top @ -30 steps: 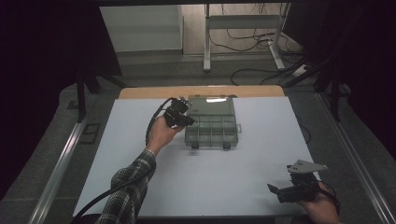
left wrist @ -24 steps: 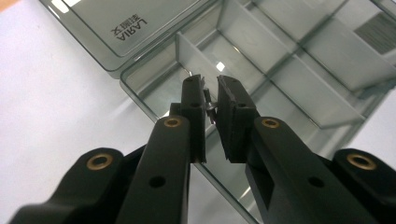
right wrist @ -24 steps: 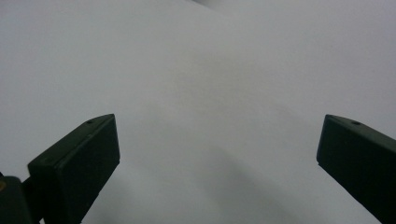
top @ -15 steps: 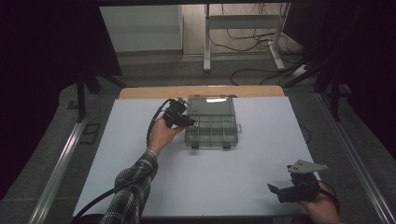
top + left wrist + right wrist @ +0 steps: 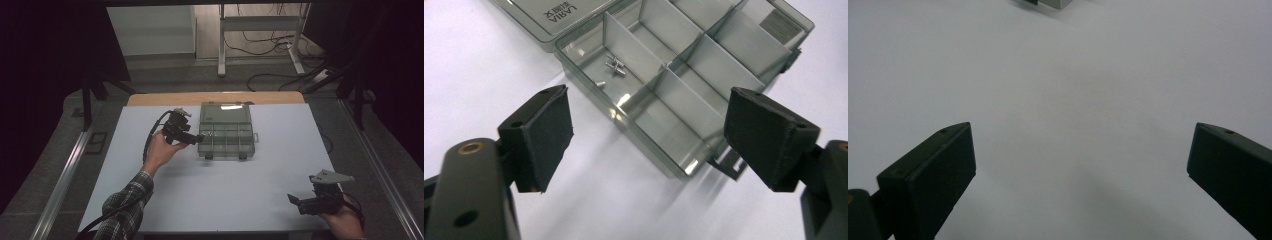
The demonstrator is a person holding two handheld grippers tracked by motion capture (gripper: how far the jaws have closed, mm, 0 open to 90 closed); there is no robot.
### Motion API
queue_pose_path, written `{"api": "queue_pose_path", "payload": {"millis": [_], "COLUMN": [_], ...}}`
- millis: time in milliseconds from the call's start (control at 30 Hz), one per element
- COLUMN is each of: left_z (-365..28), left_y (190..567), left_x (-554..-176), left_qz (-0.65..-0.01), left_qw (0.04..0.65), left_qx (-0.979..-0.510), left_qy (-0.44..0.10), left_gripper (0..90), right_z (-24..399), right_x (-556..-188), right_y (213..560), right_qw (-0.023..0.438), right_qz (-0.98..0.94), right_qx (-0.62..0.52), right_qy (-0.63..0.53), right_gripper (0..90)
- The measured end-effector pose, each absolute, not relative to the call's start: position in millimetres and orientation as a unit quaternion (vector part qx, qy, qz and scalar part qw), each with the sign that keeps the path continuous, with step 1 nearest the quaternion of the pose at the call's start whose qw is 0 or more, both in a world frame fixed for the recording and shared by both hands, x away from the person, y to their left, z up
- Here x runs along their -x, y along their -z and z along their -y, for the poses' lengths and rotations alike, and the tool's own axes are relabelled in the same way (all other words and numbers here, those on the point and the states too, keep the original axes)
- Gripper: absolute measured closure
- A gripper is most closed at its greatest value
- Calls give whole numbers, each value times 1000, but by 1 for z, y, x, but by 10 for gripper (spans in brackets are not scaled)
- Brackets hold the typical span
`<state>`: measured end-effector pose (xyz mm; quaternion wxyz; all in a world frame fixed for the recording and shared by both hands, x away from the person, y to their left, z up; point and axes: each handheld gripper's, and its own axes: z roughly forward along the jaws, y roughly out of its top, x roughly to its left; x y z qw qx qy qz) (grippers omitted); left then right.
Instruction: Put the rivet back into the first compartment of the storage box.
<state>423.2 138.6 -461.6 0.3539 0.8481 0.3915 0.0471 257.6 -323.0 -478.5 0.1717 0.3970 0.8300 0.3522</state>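
Left gripper (image 5: 192,137), jaws spread wide and empty, held at the nine-o'clock edge of the open compartment box (image 5: 226,131), which lies at the table's (image 5: 250,200) twelve-o'clock side, lid folded back. A few small metal screws (image 5: 613,67) lie in one corner compartment. Right gripper (image 5: 296,201), at the table's five-o'clock corner, jaws likewise spread, above bare white surface.

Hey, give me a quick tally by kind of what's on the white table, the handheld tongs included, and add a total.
Compartment box, lid open: 1
Small metal screws in one compartment of it: 3, as far as I can tell
Handheld tongs: 2, the left tongs and the right tongs, both open
Total: 6
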Motion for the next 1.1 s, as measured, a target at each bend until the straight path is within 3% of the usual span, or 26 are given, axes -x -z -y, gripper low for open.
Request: {"api": "queue_pose_path", "payload": {"millis": [733, 1100], "left_z": [-169, -185], "left_y": [458, 468], "left_x": [-353, -323], "left_qz": [-372, -376], "left_qw": [388, 392], "left_qx": [-841, -836], "left_qy": [-63, -77], "left_gripper": [1, 0], "right_z": [322, 322], "right_x": [-258, -258], "right_y": [479, 479], "right_qw": [167, 169], "right_qz": [-828, -823], "right_qx": [-401, -406], "right_qy": [-354, -361], "right_gripper": [0, 0]}}
